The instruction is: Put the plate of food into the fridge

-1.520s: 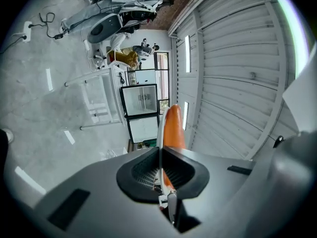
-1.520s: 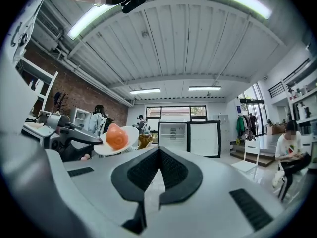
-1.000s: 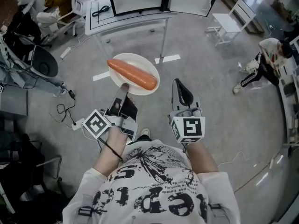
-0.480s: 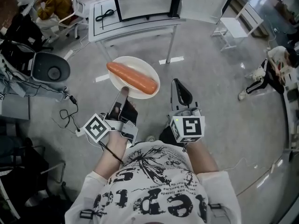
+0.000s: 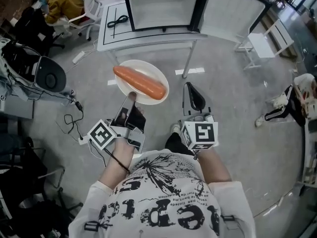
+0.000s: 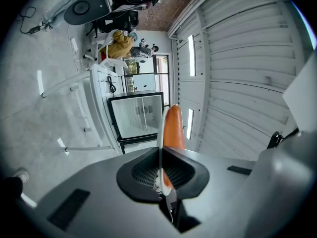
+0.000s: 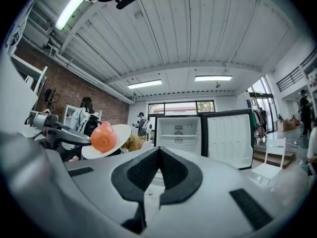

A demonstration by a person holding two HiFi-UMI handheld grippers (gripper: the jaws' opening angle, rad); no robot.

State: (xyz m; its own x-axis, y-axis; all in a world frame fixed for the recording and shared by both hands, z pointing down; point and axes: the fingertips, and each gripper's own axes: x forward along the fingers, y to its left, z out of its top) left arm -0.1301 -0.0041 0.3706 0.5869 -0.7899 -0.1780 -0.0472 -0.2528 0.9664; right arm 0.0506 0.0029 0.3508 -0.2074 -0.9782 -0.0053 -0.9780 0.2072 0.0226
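Observation:
A white plate (image 5: 131, 68) carries an orange carrot-like food (image 5: 139, 81). My left gripper (image 5: 131, 96) is shut on the plate's near rim and holds it in the air above the floor. In the left gripper view the plate (image 6: 160, 128) shows edge-on between the jaws, with the orange food (image 6: 173, 128) beside it. My right gripper (image 5: 193, 98) is shut on nothing, to the right of the plate. The small fridge (image 5: 166, 4) stands ahead on a white table (image 5: 148, 36), its door (image 5: 233, 14) swung open to the right. The right gripper view shows the fridge (image 7: 178, 133) open, and the plate (image 7: 116, 138) at the left.
The table's metal legs (image 5: 189, 58) stand just beyond the plate. A white chair (image 5: 265, 38) is at the right. A person in a yellow top (image 5: 62, 1) sits at the far left. A black round stool (image 5: 47, 76) and floor cables (image 5: 72, 118) lie left.
I have walked toward the table with both grippers: the table and the open fridge have come nearer and larger in view. The plate stays held the same way.

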